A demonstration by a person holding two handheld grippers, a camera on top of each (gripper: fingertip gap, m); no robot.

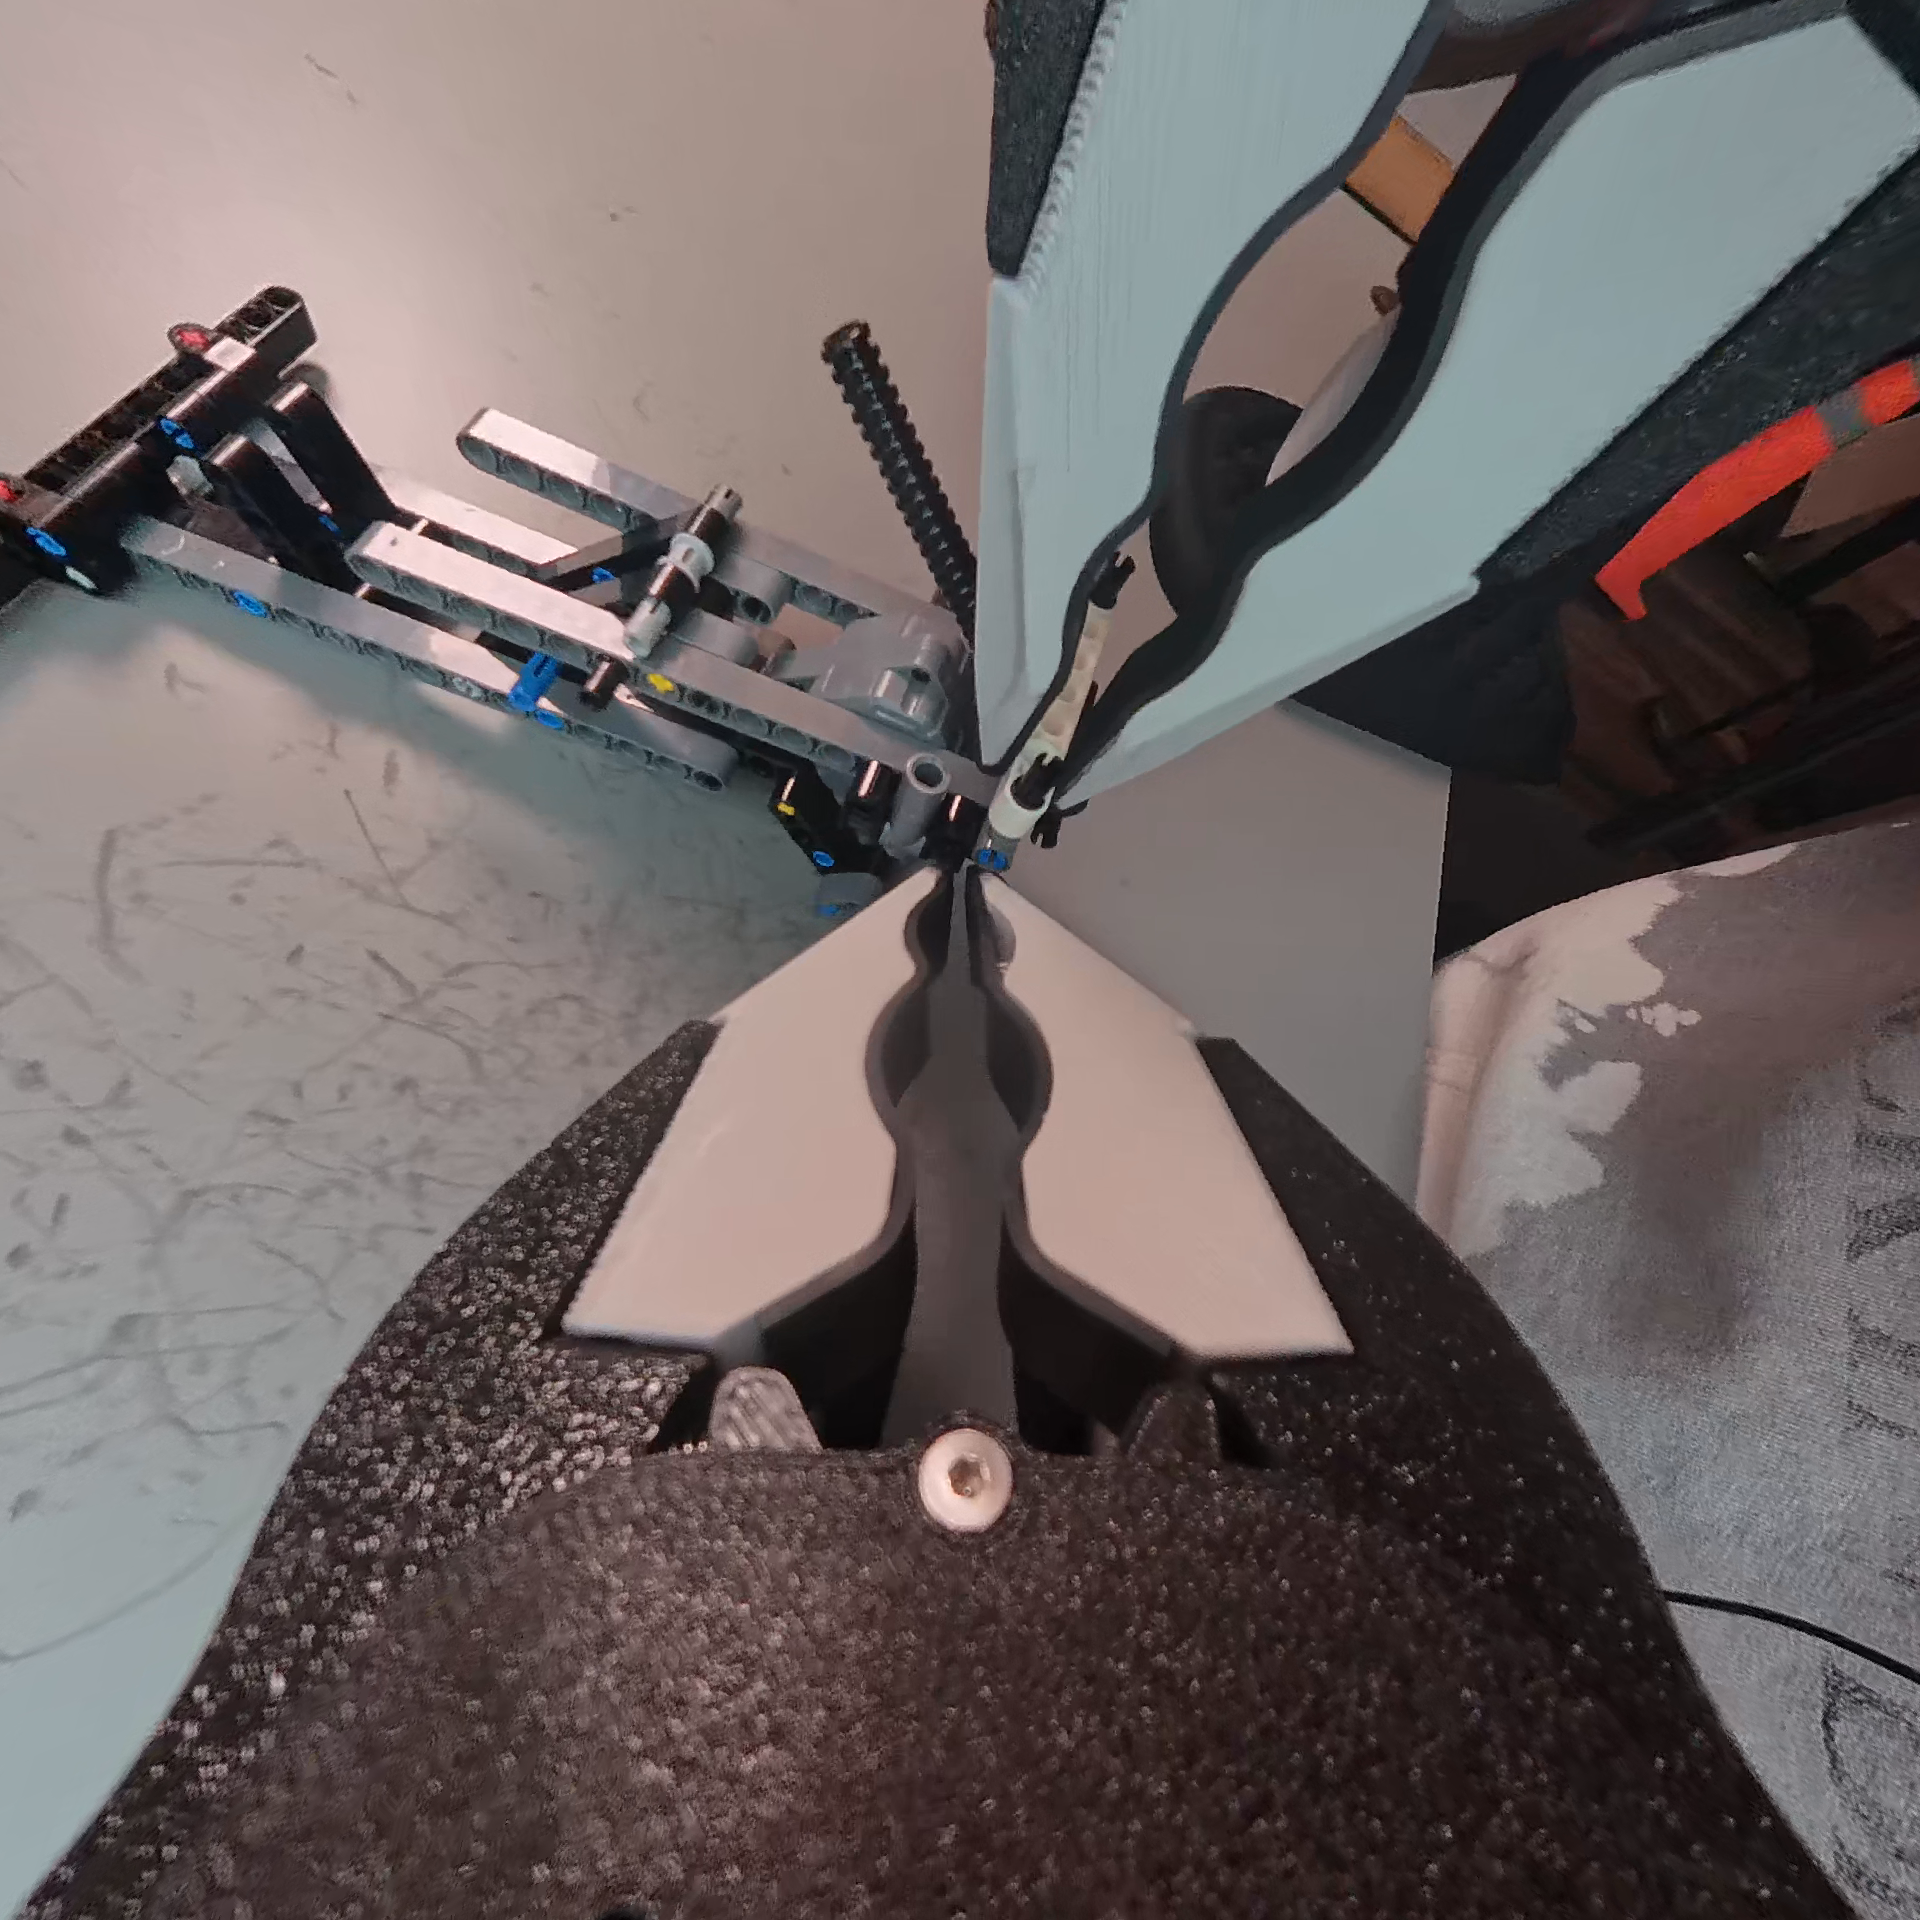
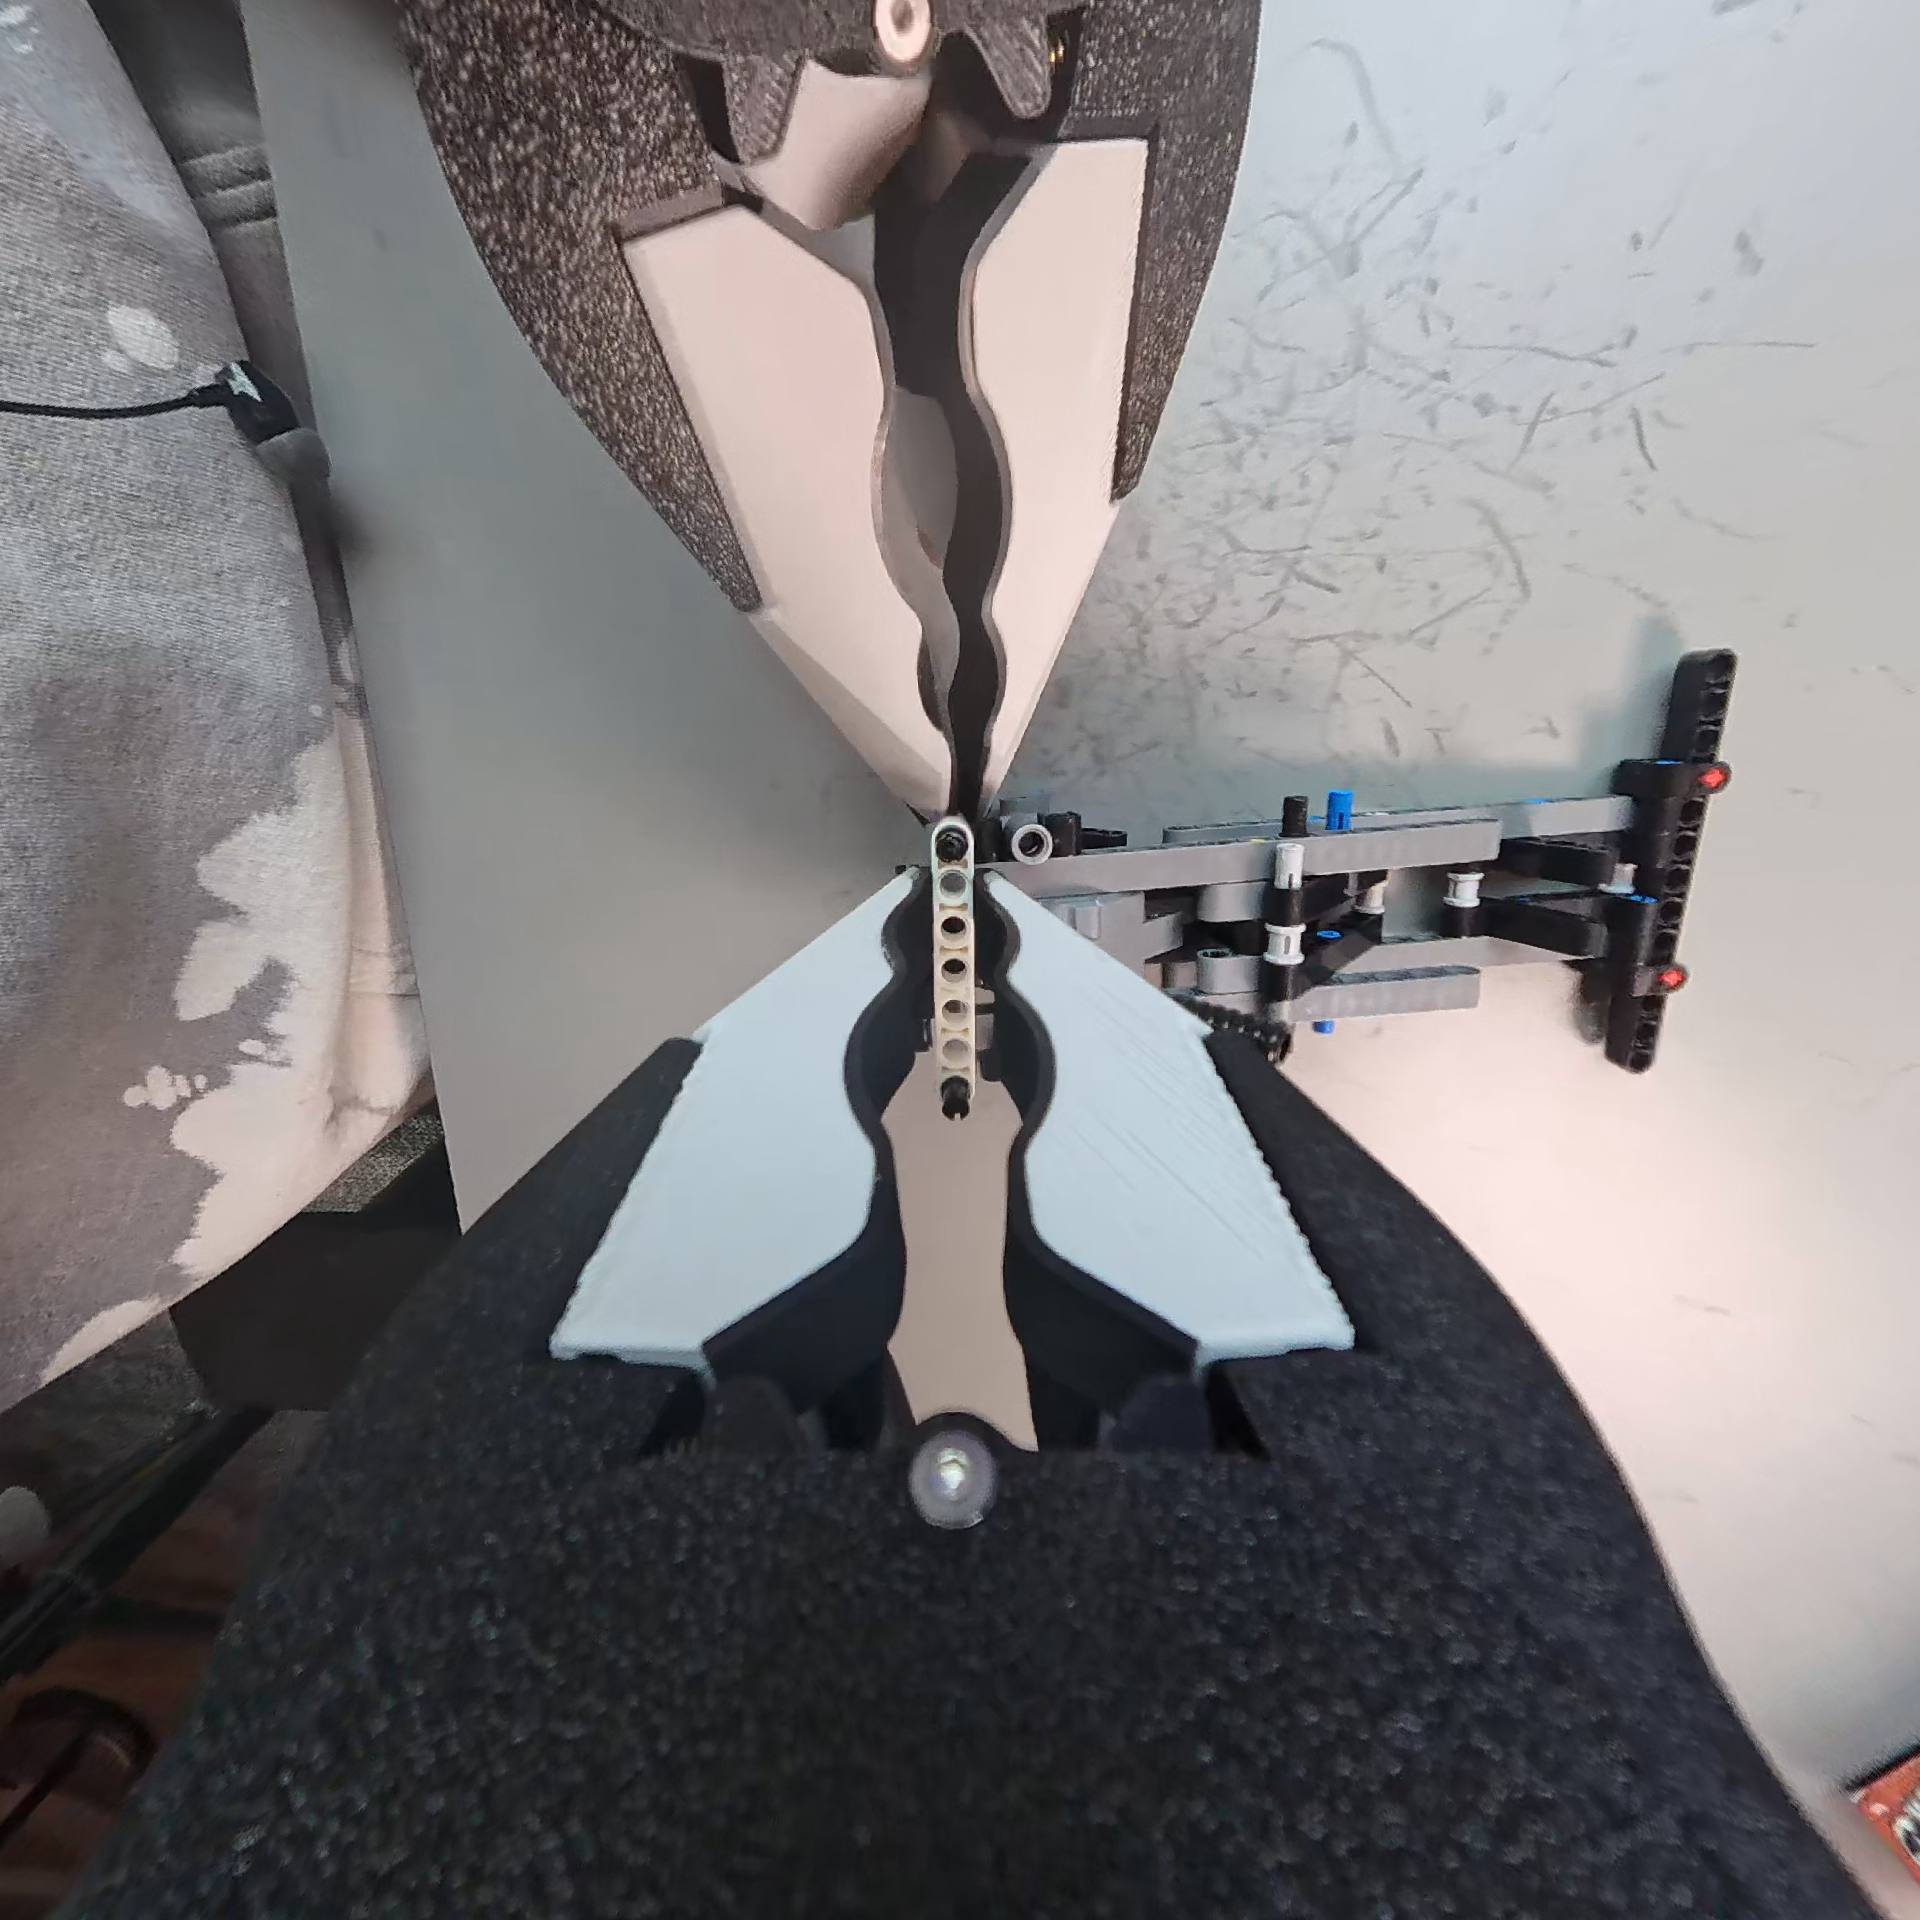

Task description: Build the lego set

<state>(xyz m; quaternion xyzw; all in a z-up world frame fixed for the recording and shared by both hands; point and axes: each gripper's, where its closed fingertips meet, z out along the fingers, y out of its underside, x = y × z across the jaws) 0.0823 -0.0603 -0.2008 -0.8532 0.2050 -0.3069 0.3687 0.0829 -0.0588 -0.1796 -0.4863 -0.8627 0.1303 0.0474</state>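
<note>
Jaws: right gripper (image 2: 954, 883) clamped on white beam (image 2: 954, 961); left gripper (image 1: 961, 873) closed tip-to-tip at the lego assembly (image 2: 1382, 904), which extends toward 3 o'clock in the right wrist view.

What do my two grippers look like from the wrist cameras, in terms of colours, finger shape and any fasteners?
The left gripper and the right gripper match: a rough, speckled black body, two pale grey wedge-shaped fingers tapering to a point, with wavy black inner pads. A silver screw sits centred at the base of each. Behind the right gripper, the left wrist view shows an orange part.
</note>
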